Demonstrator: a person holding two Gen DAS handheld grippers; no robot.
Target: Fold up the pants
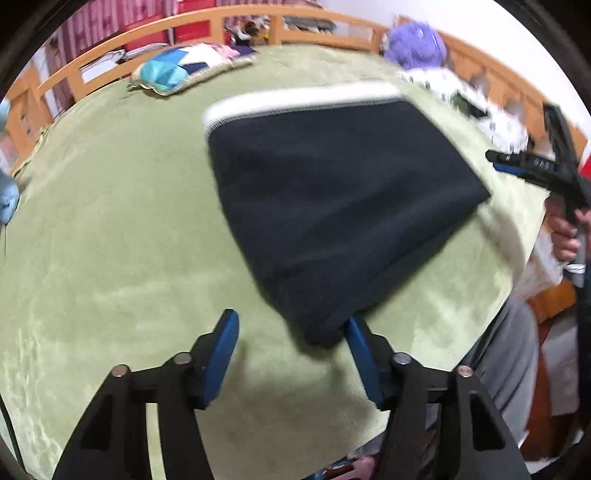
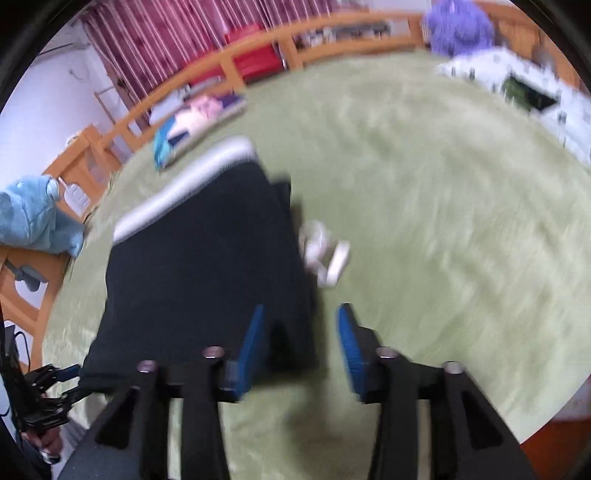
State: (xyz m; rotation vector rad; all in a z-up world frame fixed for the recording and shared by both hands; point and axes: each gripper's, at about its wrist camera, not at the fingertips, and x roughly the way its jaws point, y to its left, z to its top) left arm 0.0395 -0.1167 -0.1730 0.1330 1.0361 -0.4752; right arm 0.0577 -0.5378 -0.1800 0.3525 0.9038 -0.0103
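Note:
The dark navy pants [image 1: 332, 206] lie folded into a compact block on the green bed cover [image 1: 110, 229], with a white waistband [image 1: 295, 101] along the far edge. My left gripper [image 1: 291, 332] is open and empty just in front of the near corner of the pants. The right gripper shows at the far right of the left wrist view [image 1: 517, 162]. In the right wrist view the pants [image 2: 199, 280] lie left of centre. My right gripper [image 2: 301, 325] is open and empty over their near right edge. A white drawstring [image 2: 325, 254] lies beside the pants.
A wooden bed rail [image 1: 221, 22] runs round the far side. A patchwork cushion [image 1: 173, 70], a purple plush toy [image 1: 413, 44], a blue plush toy [image 2: 33, 218] and a white patterned cloth [image 2: 517, 85] lie near the edges of the bed.

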